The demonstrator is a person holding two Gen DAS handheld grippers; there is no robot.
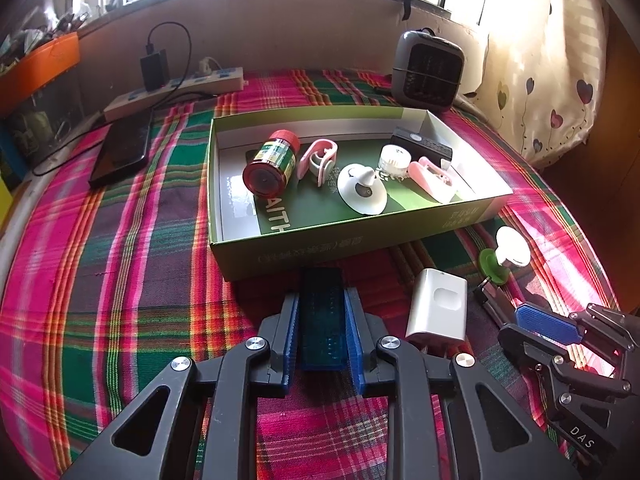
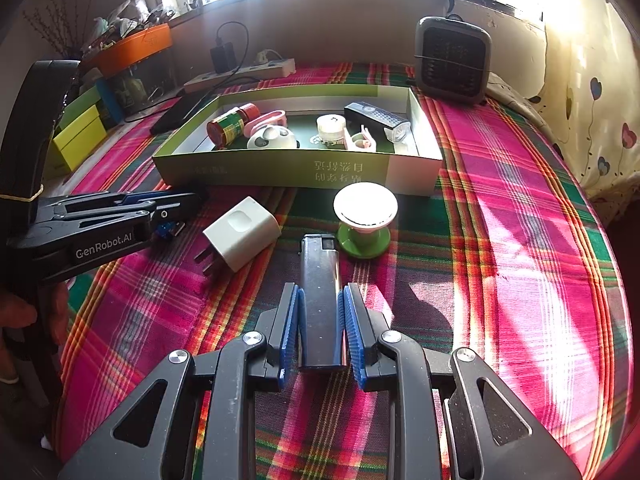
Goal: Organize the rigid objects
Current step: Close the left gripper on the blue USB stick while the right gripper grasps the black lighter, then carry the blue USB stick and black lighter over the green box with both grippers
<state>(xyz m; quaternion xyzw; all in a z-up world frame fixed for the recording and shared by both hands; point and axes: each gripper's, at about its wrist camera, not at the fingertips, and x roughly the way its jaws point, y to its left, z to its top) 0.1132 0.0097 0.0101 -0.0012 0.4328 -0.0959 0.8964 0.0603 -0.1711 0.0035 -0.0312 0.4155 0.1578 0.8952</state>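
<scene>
Nearest the left wrist camera, the left gripper is clamped on a translucent blue lighter, its blue pads pressed against both long sides, just short of the box's near wall. In the right wrist view, the right gripper grips a dark, clear lighter the same way, with the metal head pointing away from the camera. Both lighters sit low over the red, pink and green plaid cloth.

Between the two grippers a white plug adapter lies on its side on the cloth, prongs toward the near edge. Just right of it, beside the dark lighter's head, stands a small white-topped piece on a green base.

Beyond these sits the open green cardboard box. Inside it, from left to right in the left wrist view, lie a red-capped bottle on its side, a pink and white clip, a white round piece with a cone, a small white round item, another pink clip and a black rectangular device.

Further back, a dark phone lies left of the box, a power strip with a charger runs along the wall, and a small grey fan heater stands at the far right.
</scene>
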